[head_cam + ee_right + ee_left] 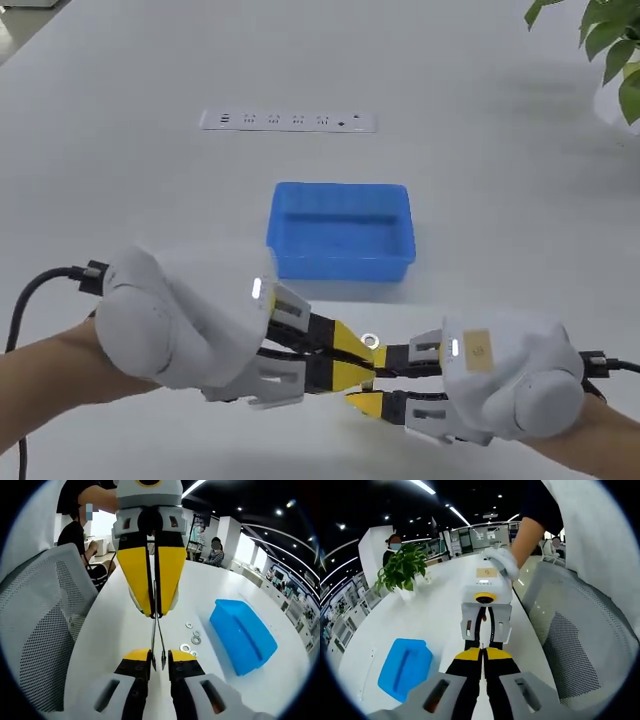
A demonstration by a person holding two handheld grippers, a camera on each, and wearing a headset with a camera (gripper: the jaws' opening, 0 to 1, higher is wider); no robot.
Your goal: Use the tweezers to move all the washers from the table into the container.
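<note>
My left gripper (362, 360) points right, shut on the back end of thin metal tweezers (156, 635); its yellow jaws (482, 652) press together. My right gripper (372, 382) faces it from the right. In the right gripper view its jaws (159, 656) stand a narrow gap apart, closed in on the two pointed tweezer tips. Several washers (195, 640) lie on the white table beside the jaws; one washer (370, 341) shows just behind them. The blue container (342, 230) stands beyond, seemingly without washers inside.
A white power strip (288, 121) lies far back on the table. Plant leaves (610, 40) hang in at the top right. A grey mesh chair (45, 615) stands off the table's near side. People sit in the background.
</note>
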